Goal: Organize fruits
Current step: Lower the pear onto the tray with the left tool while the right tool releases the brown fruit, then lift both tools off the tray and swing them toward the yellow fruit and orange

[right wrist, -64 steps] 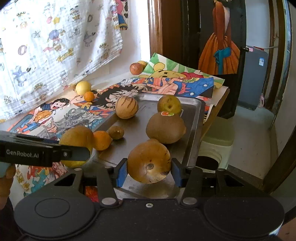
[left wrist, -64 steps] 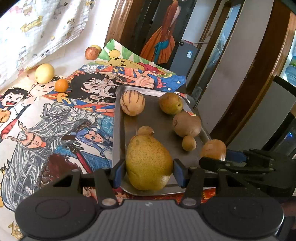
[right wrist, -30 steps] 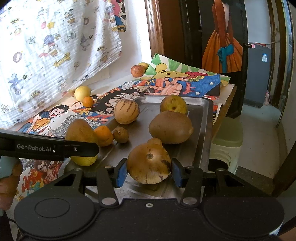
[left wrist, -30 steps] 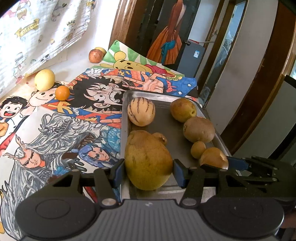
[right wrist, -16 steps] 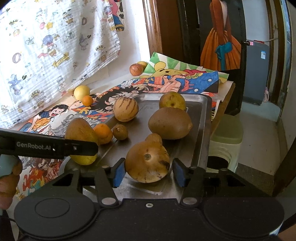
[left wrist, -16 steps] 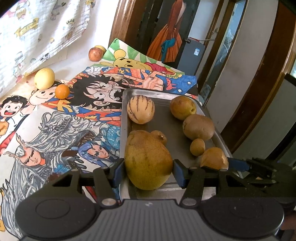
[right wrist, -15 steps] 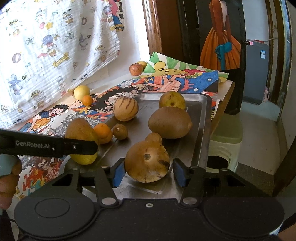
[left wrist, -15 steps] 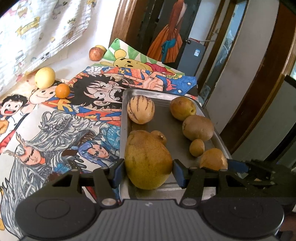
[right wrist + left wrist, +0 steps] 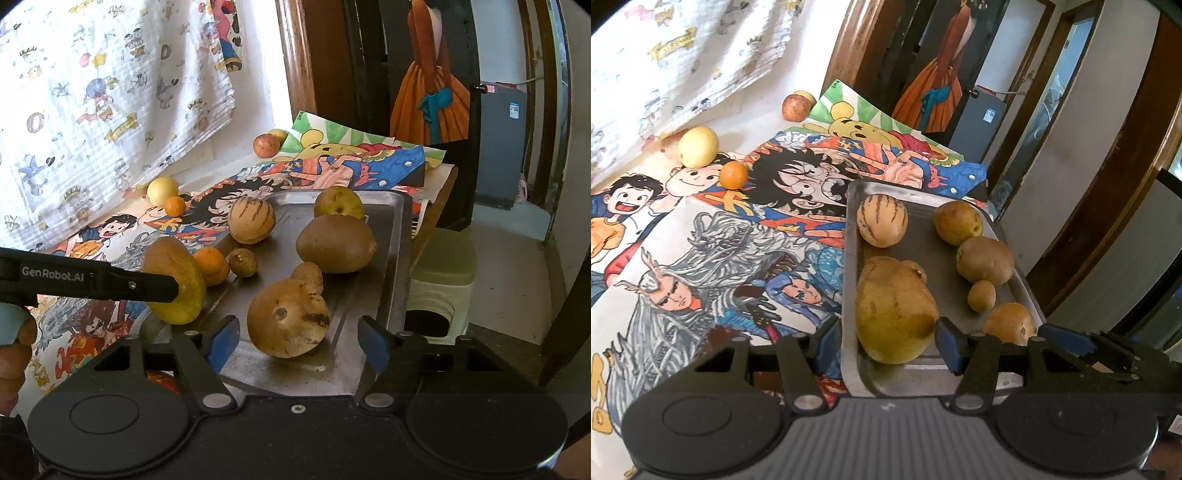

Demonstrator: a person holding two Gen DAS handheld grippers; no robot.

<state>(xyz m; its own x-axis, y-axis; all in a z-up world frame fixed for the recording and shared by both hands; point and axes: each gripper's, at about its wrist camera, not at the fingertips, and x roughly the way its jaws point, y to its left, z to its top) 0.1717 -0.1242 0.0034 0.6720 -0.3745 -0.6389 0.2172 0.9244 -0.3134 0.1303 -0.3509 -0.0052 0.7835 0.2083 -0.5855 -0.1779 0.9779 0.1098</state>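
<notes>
Between the fingers of the left hand-held gripper (image 9: 882,341) sits a pear (image 9: 894,310) — fingers spread wide; the right hand-held gripper (image 9: 297,341) is open too, around a brown fruit (image 9: 288,317) on the tray (image 9: 402,258).

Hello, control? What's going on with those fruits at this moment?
Left hand-held gripper open around yellow pear. Right hand-held gripper open around brown pear. Both pears on tray. Nothing blocking.

Between the open right jaws sits a brown pear (image 9: 288,317) with room on both sides. Ahead of them a small fruit (image 9: 308,275) and a kiwi (image 9: 336,243) block the tray (image 9: 400,258); bare tray floor runs between these and the striped melon (image 9: 251,219), left of the jaws.
</notes>
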